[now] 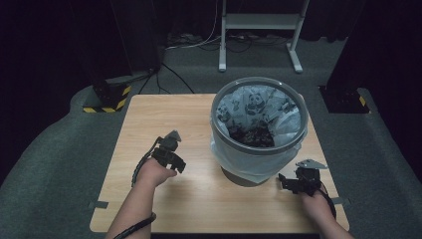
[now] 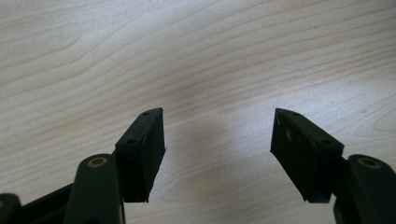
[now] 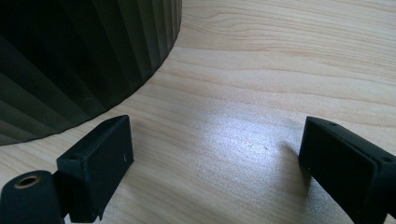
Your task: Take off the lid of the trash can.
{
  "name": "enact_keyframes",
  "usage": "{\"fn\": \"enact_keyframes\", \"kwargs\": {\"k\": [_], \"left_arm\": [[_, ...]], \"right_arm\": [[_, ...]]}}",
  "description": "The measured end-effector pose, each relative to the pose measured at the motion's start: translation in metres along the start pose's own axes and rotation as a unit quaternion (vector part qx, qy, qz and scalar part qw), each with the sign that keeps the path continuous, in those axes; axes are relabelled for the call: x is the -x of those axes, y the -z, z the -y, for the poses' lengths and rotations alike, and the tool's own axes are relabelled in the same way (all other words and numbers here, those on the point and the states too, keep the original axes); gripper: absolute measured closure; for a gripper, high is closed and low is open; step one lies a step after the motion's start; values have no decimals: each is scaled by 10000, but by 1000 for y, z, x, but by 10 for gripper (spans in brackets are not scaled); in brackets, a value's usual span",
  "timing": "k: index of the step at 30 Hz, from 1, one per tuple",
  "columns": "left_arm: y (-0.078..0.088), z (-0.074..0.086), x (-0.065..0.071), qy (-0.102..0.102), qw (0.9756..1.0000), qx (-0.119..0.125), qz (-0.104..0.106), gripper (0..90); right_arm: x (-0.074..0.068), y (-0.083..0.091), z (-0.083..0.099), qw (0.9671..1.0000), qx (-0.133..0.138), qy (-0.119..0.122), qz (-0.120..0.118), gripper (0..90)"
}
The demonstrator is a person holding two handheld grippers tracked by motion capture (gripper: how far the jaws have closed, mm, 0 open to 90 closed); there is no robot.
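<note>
A grey waste bin with a panda-print plastic liner stands on the right half of the wooden table, with dark scraps at its bottom. My left gripper hovers over bare wood to the left of the bin. Its jaws stand apart with nothing between them. My right gripper sits low by the bin's right base, open and empty. The bin's dark ribbed wall rises just beyond its left jaw.
Grey floor surrounds the table. A white metal stand and cables lie at the back. Black posts with yellow-striped feet stand at the far left and far right. Bare tabletop stretches along the front edge and left side.
</note>
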State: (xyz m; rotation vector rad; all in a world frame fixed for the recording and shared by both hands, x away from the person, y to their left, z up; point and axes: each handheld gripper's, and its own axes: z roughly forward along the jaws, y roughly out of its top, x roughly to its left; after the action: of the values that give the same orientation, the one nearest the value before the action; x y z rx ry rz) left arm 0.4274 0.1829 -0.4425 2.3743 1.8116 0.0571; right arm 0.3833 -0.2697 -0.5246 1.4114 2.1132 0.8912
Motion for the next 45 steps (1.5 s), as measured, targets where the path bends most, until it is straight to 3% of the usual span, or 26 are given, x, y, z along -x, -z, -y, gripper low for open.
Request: {"fn": "enact_keyframes", "kwargs": {"k": [3, 5, 14, 18, 21, 25, 26, 28, 33, 38, 42, 45], "left_arm": [[5, 2, -1, -19, 9998, -183, 16, 372], [10, 2, -1, -109, 9996, -228, -99, 380], [49, -6, -3, -50, 9996, -107, -249, 425], [67, -8, -3, 128, 9999, 14, -8, 424], [77, -12, 0, 95, 9999, -10, 40, 436], [88, -16, 2, 1, 9999, -21, -131, 436], [89, -17, 1, 98, 9999, -11, -136, 436], [96, -19, 0, 52, 9997, -77, -219, 436], [115, -25, 2, 32, 9997, -30, -251, 442], [133, -32, 9, 228, 9996, -34, -184, 443], [149, -38, 13, 324, 9995, -22, -7, 440], [159, -43, 13, 400, 9991, -64, -128, 442]], "right_arm": [[0, 0, 0, 10000, 8, -3, 15, 99], [0, 0, 0, 10000, 22, 16, 21, 99], [0, -1, -1, 10000, 13, 33, -22, 95], [0, -2, -1, 10000, 6, 29, -25, 96], [0, -2, -1, 10000, 19, 44, -13, 96], [-1, -1, -1, 10000, 7, -2, -21, 96], [-1, -1, -1, 10000, -1, -29, -19, 97], [-1, -1, -1, 10000, 9, -8, -22, 97], [-1, -1, -1, 10000, 6, 2, -22, 96], [0, -1, -1, 10000, 7, 4, -24, 96], [0, -1, -1, 10000, 7, 10, -27, 96], [0, -1, -1, 10000, 10, 32, -29, 96]]}}
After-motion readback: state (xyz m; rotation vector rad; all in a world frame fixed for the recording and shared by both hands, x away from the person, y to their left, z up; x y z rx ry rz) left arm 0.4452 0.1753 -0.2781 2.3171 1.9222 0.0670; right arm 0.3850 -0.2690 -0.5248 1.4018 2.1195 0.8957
